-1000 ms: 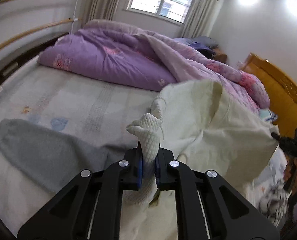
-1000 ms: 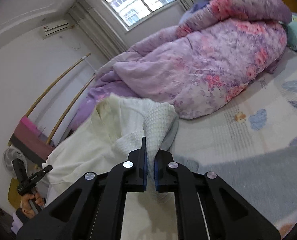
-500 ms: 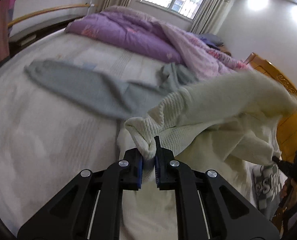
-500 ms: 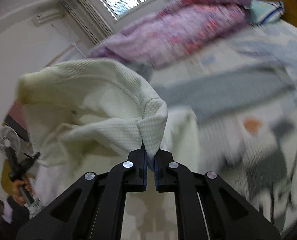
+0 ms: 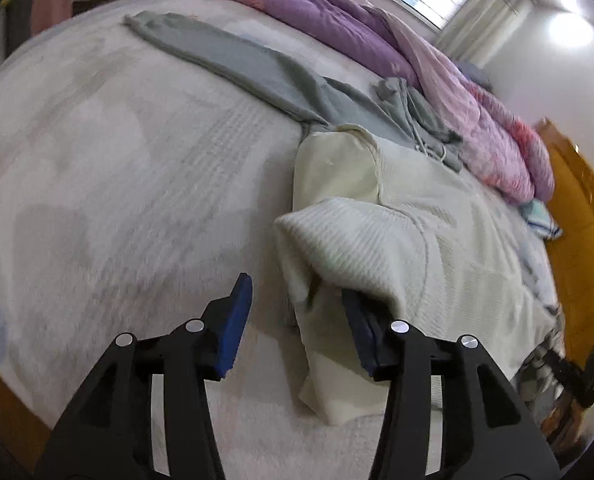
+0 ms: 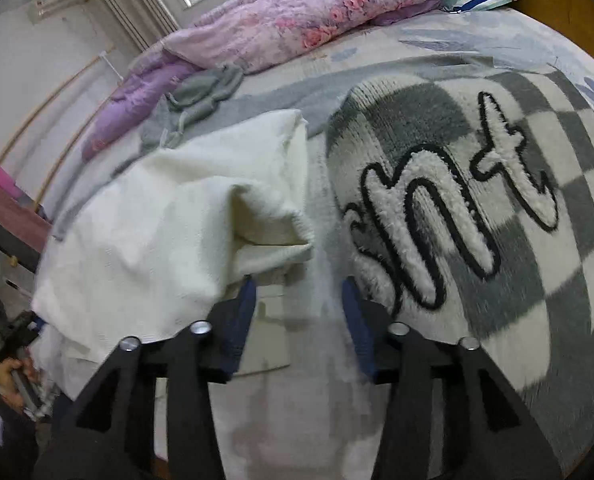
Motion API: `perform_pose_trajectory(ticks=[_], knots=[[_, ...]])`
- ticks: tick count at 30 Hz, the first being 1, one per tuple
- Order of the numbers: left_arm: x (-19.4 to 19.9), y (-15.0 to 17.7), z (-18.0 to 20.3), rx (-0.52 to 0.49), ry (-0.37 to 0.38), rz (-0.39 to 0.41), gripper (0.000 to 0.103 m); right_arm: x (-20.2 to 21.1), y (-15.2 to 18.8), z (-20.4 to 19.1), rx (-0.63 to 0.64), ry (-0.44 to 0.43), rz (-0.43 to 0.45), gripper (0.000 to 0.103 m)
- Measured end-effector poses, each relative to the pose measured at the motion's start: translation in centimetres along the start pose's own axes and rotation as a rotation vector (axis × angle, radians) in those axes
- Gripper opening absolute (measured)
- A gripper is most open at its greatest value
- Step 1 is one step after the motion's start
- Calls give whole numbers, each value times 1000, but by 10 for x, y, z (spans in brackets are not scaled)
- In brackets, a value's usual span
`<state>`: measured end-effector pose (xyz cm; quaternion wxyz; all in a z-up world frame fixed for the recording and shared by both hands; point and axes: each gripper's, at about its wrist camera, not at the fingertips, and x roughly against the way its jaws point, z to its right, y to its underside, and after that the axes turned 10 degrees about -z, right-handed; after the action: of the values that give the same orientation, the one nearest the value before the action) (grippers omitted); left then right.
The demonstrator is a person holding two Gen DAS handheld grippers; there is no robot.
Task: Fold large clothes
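A cream waffle-knit garment (image 5: 409, 216) lies spread on the bed, its near corners folded over. It also shows in the right wrist view (image 6: 169, 224). My left gripper (image 5: 297, 300) is open just above the bed; the garment's left near corner drapes against its right finger. My right gripper (image 6: 297, 292) is open over the garment's right near edge, holding nothing. A grey hoodie (image 5: 265, 68) lies flat under and beyond the cream garment.
A purple and pink floral quilt (image 6: 297, 28) is bunched along the far side of the bed. A grey-and-white checkered sweater (image 6: 477, 184) with fuzzy lettering lies right of the cream garment. A wooden headboard (image 5: 577, 216) stands at the right.
Both grippers lowered the cream garment from the air onto the bed and opened, letting go of its corners. The garment now lies flat.
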<state>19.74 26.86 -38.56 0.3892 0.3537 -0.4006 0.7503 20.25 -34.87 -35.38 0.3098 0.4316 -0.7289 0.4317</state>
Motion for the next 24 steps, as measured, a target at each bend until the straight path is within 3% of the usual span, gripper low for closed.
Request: perform_pose_trajectory(ticks=[2,4,6,9,12,13,14,15,16,19,20,24], knots=[[4,5,-1,39,29,-5,51,4,3,2,-82,-105,18,51],[15,16,3,90,65,46,51,7,3,3,-192,-243,50,53],[21,26,5,154,128,72,50,0,-3,2,-298,-305,52,62],[7,37,19,210,215,32,50,-21,-11,-9,-352,-274,17,62],[-3,41,34,211,202,21,50,-46,-18,-20,-369,-182,-29,62],[0,44,36,219,199,37,50,-51,-18,-19,-385,-204,-27,61],[6,51,36,237,203,73,50,-55,-17,-19,-396,-237,-28,47],[9,55,36,244,201,91,56,-59,-13,-18,-415,-259,-34,19],[11,61,37,243,194,102,58,-61,-11,-16,-431,-270,-36,11],[16,68,43,221,190,125,64,-58,-6,-19,-402,-276,-18,8],[15,68,48,207,186,125,76,-57,-4,-21,-388,-273,-11,7],[-7,58,64,166,185,97,78,-55,1,-20,-396,-276,-7,7]])
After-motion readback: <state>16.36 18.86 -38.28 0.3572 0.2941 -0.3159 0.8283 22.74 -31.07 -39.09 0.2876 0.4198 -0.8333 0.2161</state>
